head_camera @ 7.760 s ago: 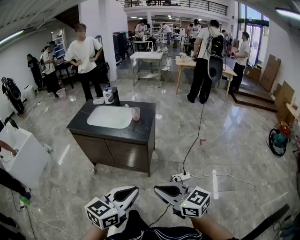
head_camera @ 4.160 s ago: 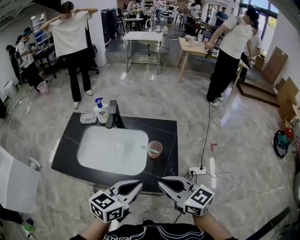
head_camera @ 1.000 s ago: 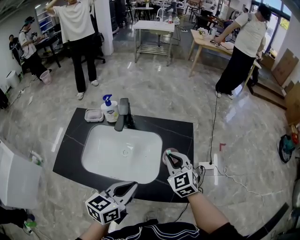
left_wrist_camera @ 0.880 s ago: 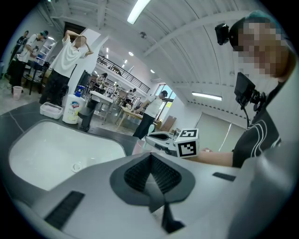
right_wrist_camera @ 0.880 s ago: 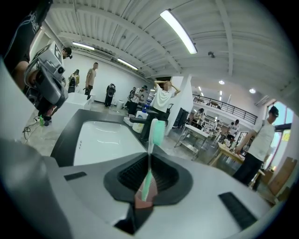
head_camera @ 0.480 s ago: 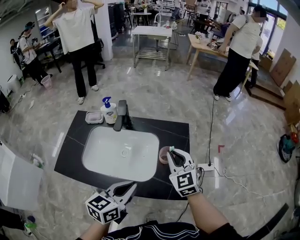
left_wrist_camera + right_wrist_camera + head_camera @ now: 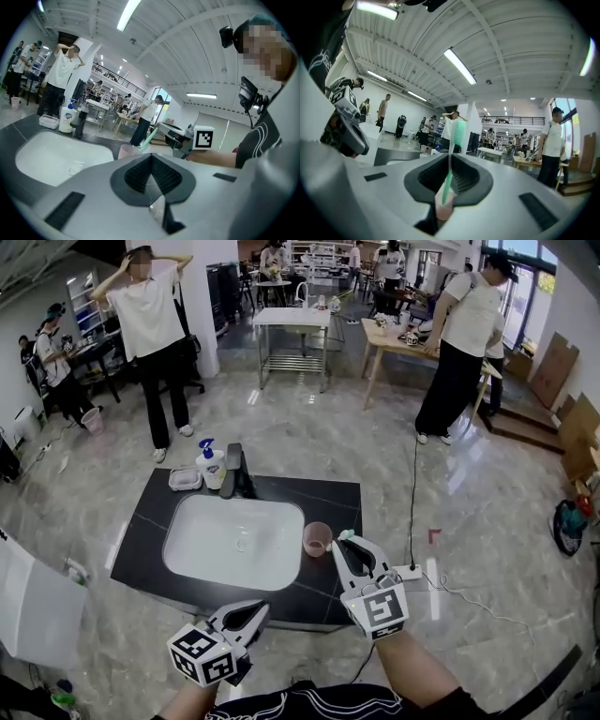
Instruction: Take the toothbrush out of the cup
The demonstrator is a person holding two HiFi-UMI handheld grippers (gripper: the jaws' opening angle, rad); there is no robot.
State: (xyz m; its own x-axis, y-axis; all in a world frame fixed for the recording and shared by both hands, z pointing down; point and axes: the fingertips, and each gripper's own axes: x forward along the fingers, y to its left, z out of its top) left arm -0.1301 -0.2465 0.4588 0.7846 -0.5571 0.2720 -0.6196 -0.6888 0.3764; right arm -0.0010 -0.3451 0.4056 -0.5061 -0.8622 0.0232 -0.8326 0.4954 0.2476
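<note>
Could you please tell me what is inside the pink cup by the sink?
Nothing shows inside the pink cup; the toothbrush is clamped in the right gripper beside it. The near wall hides part of its bottom.

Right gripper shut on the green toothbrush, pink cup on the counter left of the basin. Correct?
No: the head view shows the pink cup on the counter right of the basin, not left. The right gripper is shut on the green toothbrush.
</note>
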